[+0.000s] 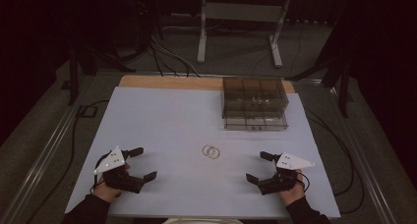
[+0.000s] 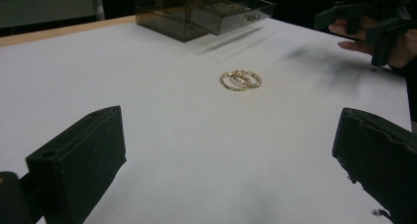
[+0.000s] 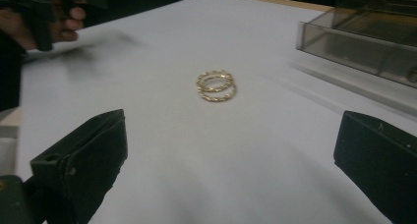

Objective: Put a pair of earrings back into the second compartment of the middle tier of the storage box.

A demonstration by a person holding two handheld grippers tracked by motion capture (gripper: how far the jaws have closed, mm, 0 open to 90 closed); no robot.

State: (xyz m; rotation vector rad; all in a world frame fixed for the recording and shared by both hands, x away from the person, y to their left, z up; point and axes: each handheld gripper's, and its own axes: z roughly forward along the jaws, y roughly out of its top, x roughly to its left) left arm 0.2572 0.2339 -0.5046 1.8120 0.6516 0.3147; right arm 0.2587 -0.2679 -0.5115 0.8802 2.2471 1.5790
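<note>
Two gold rings [image 1: 211, 152] lie overlapping on the white table sheet [image 1: 162, 121], between both hands. From the left gripper view the rings [image 2: 241, 80] sit ahead and slightly right; from the right gripper view the rings [image 3: 216, 86] sit ahead, near centre. My left gripper [image 1: 143, 163] rests near the front left of the sheet, jaws wide apart and nothing between them. My right gripper [image 1: 259, 167] rests at the front right, also wide open and holding nothing. A smoky clear drawer box [image 1: 253, 103] stands behind the rings with its lower drawer [image 1: 255, 121] pulled out.
A strip of bare wooden tabletop [image 1: 167, 82] shows beyond the sheet. A metal stand [image 1: 241, 22] and cables lie on the dark floor behind the table. In the left gripper view, the other hand with its gripper [image 2: 378, 22] shows at the upper right.
</note>
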